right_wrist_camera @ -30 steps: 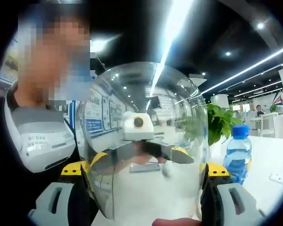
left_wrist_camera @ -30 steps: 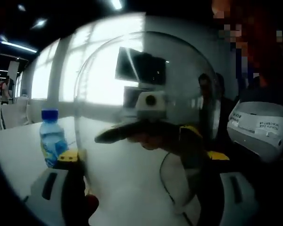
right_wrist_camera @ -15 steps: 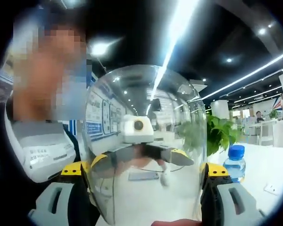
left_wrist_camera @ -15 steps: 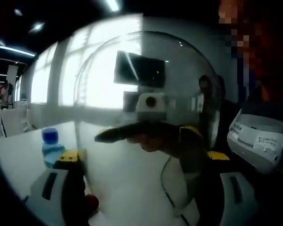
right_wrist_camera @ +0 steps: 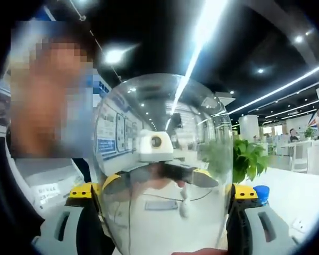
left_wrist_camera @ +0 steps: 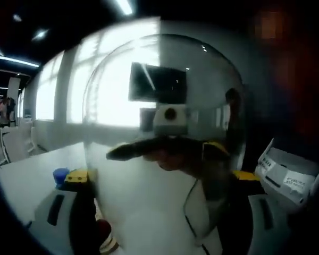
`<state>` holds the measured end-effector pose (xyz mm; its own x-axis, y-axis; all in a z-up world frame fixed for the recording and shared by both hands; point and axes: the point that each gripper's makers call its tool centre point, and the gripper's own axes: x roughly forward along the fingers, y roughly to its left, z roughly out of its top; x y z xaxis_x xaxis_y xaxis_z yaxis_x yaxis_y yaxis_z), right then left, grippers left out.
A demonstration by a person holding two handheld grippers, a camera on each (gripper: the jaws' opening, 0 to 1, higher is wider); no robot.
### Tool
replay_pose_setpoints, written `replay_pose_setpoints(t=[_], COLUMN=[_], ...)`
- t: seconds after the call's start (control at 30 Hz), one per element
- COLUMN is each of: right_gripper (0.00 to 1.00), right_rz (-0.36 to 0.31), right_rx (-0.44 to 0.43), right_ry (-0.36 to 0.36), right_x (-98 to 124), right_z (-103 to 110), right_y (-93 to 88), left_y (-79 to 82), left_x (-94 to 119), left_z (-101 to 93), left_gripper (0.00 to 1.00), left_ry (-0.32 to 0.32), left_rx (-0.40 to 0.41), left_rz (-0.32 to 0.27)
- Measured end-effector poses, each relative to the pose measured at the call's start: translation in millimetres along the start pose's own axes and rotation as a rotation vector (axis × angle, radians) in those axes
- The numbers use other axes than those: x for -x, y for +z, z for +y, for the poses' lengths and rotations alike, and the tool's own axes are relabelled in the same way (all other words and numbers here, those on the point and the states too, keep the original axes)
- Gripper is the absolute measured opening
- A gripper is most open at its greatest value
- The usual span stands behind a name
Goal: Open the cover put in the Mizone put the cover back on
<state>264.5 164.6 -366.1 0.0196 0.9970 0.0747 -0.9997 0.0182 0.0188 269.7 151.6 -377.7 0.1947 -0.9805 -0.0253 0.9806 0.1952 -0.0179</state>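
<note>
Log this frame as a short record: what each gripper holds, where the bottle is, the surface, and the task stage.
held object: clear domed plastic cover, gripped on opposite sides
left gripper: shut on the cover
right gripper: shut on the cover
bottle: blue-capped bottle, just its cap showing past the right gripper
surface: white table
background: green leafy plant
task stage: cover lifted; bottle not yet under it
</note>
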Motion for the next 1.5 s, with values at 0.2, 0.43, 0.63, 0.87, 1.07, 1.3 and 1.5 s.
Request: replay_pose_setpoints(t=[0.2, 0.43, 0.63, 0.87, 1.07, 1.3, 1.5], right_gripper=[0.91, 0.91, 0.91, 0.91, 0.91, 0.91, 0.91], right_rz=[0.009, -0.014, -0.038, -0.05, -0.051, -0.045, -0.047], right_rx=[0.021, 0.035, 0.051, 0.042, 0.059, 0.065, 0.073], right_ry=[0.009, 0.021, 0.027, 0.039, 0.035, 0.036, 0.034], right_x=[-2.9, -5.2, -9.1, -10.7, -12.8, -14.3, -17.6], right_z=[-0.2, -6.4, -16.1, -31.0, -41.0, -58.7, -76.3], right_y=[17.0, 44.8, 67.6, 82.6, 93.9, 107.9, 112.9], left_y=[17.3, 44.4, 70.8, 83.9, 94.4, 107.1, 115.2], left_x=[1.2, 1.6, 3.5, 0.5, -0.3, -2.1, -4.6], left_z=[1.1, 7.6, 20.0, 34.4, 43.8, 61.0, 80.4], left_gripper=[0.87, 0.87, 0.87, 0.87, 0.87, 0.87, 0.87], left_ry=[0.006, 0.019, 0.024, 0.037, 0.031, 0.032, 0.029], left_rx=[-0.021, -0.034, -0.058, -0.052, -0.069, -0.073, -0.085], left_rz=[0.003, 0.001, 0.014, 0.009, -0.01, -0.016, -0.017])
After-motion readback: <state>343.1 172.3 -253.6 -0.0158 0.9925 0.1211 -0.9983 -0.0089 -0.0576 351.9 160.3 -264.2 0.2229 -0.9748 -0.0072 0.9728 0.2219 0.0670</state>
